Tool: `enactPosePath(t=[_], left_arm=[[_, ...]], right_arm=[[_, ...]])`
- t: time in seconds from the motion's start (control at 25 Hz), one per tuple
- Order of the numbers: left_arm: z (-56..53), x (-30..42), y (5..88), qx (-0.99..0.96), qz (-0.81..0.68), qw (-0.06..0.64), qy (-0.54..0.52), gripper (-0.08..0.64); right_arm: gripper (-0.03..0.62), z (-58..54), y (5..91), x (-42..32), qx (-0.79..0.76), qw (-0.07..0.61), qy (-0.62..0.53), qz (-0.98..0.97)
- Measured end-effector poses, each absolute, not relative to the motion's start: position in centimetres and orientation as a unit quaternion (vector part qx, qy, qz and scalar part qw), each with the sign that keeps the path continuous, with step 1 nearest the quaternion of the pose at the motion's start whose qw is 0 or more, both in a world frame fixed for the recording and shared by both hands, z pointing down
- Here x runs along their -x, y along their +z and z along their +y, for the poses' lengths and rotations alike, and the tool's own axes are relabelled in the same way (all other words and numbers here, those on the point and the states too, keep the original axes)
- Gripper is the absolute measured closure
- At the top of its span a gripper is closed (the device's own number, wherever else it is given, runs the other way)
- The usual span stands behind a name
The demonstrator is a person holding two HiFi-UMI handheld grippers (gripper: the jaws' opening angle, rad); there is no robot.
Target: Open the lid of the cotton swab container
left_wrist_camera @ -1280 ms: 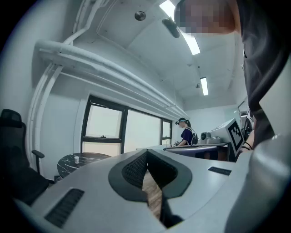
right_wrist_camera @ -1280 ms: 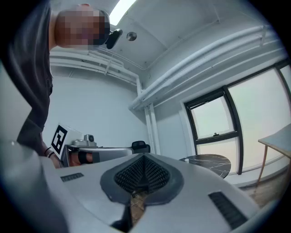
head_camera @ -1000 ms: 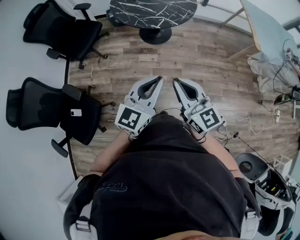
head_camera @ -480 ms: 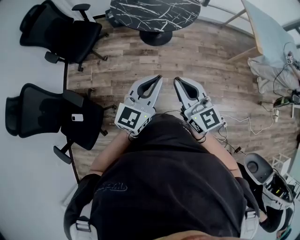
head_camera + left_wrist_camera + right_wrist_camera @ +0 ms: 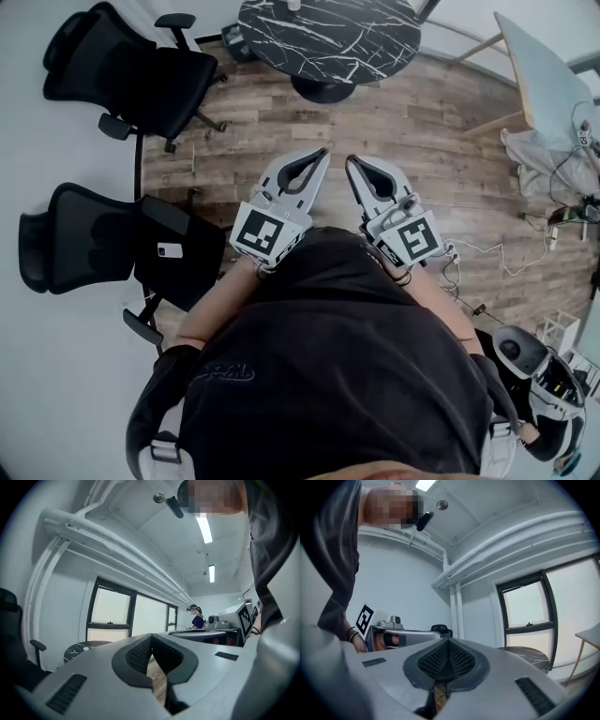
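left gripper [image 5: 323, 153]: closed | right gripper [image 5: 350, 159]: closed | marble table [image 5: 361, 33]: ahead

Head view steeply down; both gripper views level and forward; marble table [image 5: 328, 36] common to all

The round black, white-veined marble worktop [image 5: 328, 33] runs off the head view's top edge. The small white thing [image 5: 293, 5] on it is cut there as well and is too small to tell. The small flat white object [image 5: 170, 250] on the black office chair [image 5: 192, 274] cannot be identified. The white-and-black machine [image 5: 544, 380] is cut by the right edge. The hands behind the left tool [image 5: 323, 152] and right tool [image 5: 351, 159] are mostly hidden.
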State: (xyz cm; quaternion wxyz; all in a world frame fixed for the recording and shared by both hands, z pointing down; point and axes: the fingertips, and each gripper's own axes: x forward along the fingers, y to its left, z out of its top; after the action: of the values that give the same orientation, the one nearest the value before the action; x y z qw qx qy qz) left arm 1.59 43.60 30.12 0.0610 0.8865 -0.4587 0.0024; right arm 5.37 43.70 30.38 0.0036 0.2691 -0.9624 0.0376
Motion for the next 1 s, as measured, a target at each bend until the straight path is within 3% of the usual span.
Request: enactPosePath(t=[1.0], left_arm=[[40.4, 7.0, 31.7, -0.854, -0.515, 0.069, 0.021, 0.549]], right_arm=[[0.572, 39.8, 32.3, 3.1, -0.207, 0.003, 0.060, -0.976]])
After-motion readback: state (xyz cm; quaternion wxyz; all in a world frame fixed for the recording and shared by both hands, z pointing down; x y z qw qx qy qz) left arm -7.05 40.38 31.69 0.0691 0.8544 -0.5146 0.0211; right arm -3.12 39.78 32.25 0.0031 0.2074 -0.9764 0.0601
